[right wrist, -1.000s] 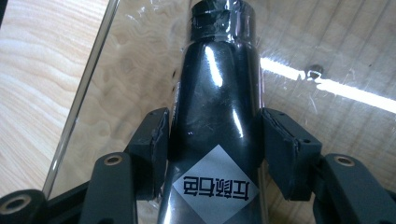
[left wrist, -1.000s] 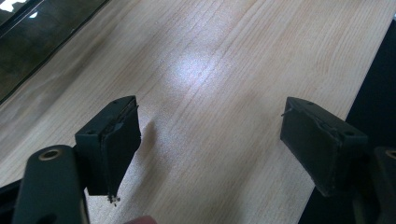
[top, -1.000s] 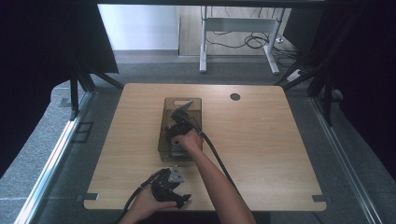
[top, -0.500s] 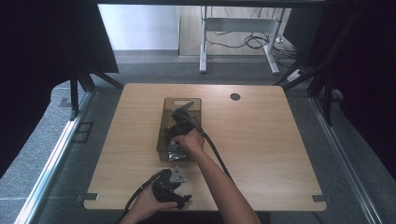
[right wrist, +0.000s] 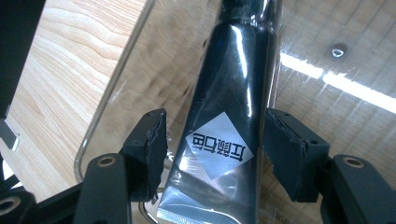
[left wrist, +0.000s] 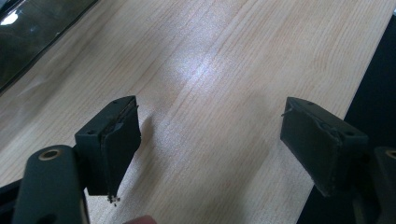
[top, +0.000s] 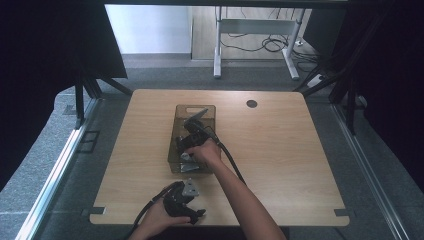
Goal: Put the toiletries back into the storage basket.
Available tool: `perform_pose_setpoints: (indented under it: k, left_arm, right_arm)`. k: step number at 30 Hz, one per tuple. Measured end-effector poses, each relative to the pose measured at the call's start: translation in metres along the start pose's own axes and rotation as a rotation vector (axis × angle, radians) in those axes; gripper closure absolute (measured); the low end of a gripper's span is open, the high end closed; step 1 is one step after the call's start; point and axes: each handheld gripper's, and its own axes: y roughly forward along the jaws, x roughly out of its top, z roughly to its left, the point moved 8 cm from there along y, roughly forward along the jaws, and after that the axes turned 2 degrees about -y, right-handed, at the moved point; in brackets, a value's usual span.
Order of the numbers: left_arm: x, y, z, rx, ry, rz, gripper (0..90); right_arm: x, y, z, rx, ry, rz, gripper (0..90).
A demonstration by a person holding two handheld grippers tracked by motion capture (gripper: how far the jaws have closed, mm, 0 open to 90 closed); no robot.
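Both pads of the right gripper (right wrist: 212,156) flank the black tube (right wrist: 229,116), untouching.

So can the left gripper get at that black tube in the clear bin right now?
Probably not easily. The left gripper sits open at the table's near edge, and the right gripper already straddles the black tube inside the clear bin, blocking the way.
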Motion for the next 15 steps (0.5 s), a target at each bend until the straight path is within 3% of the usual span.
perform_pose_setpoints:
  k: [8, 15]
  left_arm:
    - [0.0, 0.002, 0.0, -0.001, -0.001, 0.002, 20.2]
    - [-0.001, 0.002, 0.001, 0.001, -0.003, 0.001, 20.3]
  right_arm:
    - [0.0, -0.014, 0.011, 0.008, -0.06, -0.042, 40.5]
    - [-0.004, -0.024, 0.011, -0.004, -0.107, -0.07, 40.5]
